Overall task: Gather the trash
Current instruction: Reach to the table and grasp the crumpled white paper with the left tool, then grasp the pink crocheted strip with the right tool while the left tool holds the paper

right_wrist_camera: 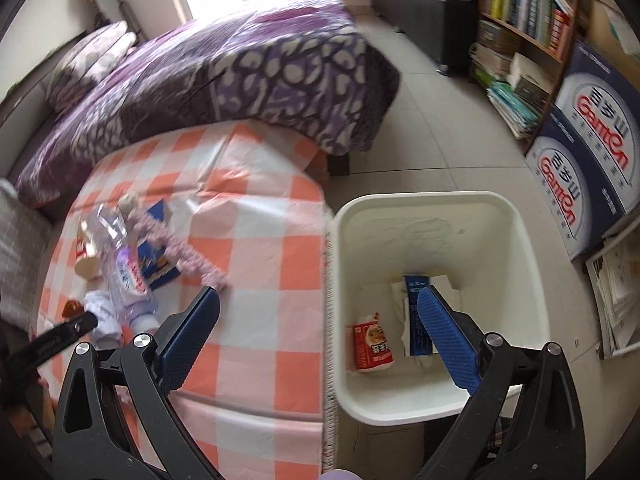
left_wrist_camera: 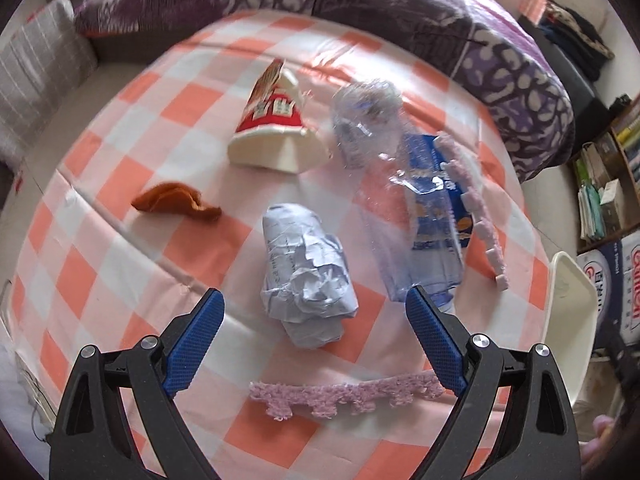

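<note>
On the orange-checked bed cover, a crumpled paper ball lies just ahead of my open left gripper, between its blue pads but not gripped. Beyond it are a red-and-cream paper cup on its side, a clear plastic bottle over a blue wrapper, and an orange peel. My right gripper hangs open and empty above the rim of the white bin, which holds a red packet and a blue-and-white wrapper. The bottle also shows at the left.
A fuzzy pink trim strip lies near the left gripper, another strip beside the bottle. A purple patterned quilt covers the far bed. Bookshelf and blue-white cartons stand on the tiled floor right of the bin.
</note>
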Tool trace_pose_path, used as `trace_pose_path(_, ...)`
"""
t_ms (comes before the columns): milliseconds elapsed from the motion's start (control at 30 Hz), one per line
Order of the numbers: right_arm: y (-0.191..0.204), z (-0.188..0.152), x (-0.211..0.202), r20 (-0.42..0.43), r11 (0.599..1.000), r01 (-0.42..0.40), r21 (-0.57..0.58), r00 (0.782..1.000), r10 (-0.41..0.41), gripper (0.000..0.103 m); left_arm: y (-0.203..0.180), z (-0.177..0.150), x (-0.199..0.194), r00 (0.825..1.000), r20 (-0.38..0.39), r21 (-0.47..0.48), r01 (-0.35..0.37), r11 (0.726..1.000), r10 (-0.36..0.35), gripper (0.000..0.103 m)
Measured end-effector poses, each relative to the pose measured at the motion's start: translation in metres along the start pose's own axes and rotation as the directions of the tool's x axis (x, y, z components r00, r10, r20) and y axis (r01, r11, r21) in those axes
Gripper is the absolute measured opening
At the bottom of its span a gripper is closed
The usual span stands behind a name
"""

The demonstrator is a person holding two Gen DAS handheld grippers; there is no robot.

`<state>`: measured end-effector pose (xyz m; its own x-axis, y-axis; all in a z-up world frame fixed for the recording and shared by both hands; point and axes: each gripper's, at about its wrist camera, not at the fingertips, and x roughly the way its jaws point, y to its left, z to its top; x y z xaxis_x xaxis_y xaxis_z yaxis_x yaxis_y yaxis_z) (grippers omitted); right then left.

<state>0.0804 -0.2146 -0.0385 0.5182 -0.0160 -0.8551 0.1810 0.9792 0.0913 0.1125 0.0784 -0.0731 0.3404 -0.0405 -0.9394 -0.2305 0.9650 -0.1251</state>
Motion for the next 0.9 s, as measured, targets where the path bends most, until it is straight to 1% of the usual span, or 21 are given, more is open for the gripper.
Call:
trace_pose_path(33,0.006,-0.002,0.002,-0.006,1.000,-0.003,-0.019,1.000,0.003,0.095,0.004,0.001,0.005,1.000,-0.019,-0.013,0.008,1.000,-0.008,0.089)
trace_pose_path(167,0.028,-0.010,0.009,-0.036,0.994,-0.039,-0.102,0.999,0.036,0.095,0.010,0.002,0.017,0.999,-0.050,-0.020,-0.002,1.000,0.001,0.089)
trace_pose_path(300,0.054,-0.021,0.015,-0.067,0.970,-0.086,-0.226,0.995,0.072,0.095,0.014,0.006,0.030,0.996,-0.067,-0.055,0.056,0.997,-0.060,0.089)
trace_pose_path(333,0.063,-0.025,0.017,-0.086,0.959,-0.115,-0.257,0.992,0.095,0.095,0.015,0.006,0.034,0.995,-0.073,-0.057,0.064,0.996,-0.068,0.089)
trace_pose_path(400,0.075,-0.031,0.018,-0.118,0.936,-0.168,-0.309,0.983,0.137,0.095,0.015,0.006,0.041,0.993,-0.091,-0.048,0.074,0.996,-0.078,0.081)
trace_pose_path(433,0.084,-0.036,0.018,-0.128,0.917,-0.189,-0.352,0.980,0.153,0.095,0.014,0.004,0.046,0.990,-0.113,-0.036,0.083,0.996,-0.086,0.068)
trace_pose_path(467,0.091,-0.039,0.018,-0.130,0.900,-0.199,-0.387,0.979,0.160,0.095,0.015,0.004,0.046,0.991,-0.112,-0.024,0.073,0.997,-0.075,0.062)
trace_pose_path(500,0.102,-0.046,0.017,-0.134,0.867,-0.213,-0.451,0.976,0.170,0.095,0.015,0.004,0.043,0.993,-0.099,-0.007,0.068,0.998,-0.068,0.055)
trace_pose_path(533,0.112,-0.052,0.016,-0.137,0.831,-0.223,-0.509,0.974,0.178,0.095,0.016,0.005,0.041,0.992,-0.099,0.000,0.076,0.997,-0.076,0.053)
trace_pose_path(567,0.120,-0.057,0.015,-0.136,0.805,-0.229,-0.547,0.973,0.184,0.095,0.019,0.006,0.038,0.990,-0.100,-0.002,0.097,0.995,-0.096,0.053)
trace_pose_path(667,0.148,-0.077,0.013,-0.176,0.691,-0.294,-0.660,0.955,0.238,0.095,0.032,0.008,0.024,0.992,-0.073,-0.004,0.104,0.995,-0.104,0.052)
trace_pose_path(800,0.177,-0.098,0.014,-0.218,0.574,-0.329,-0.750,0.942,0.255,0.095,0.057,0.012,0.001,0.991,-0.033,-0.039,0.125,0.991,-0.127,0.053)
trace_pose_path(900,0.192,-0.108,0.021,-0.243,0.522,-0.338,-0.783,0.939,0.244,0.095,0.075,0.011,-0.019,0.990,-0.002,-0.070,0.138,0.988,-0.138,0.053)
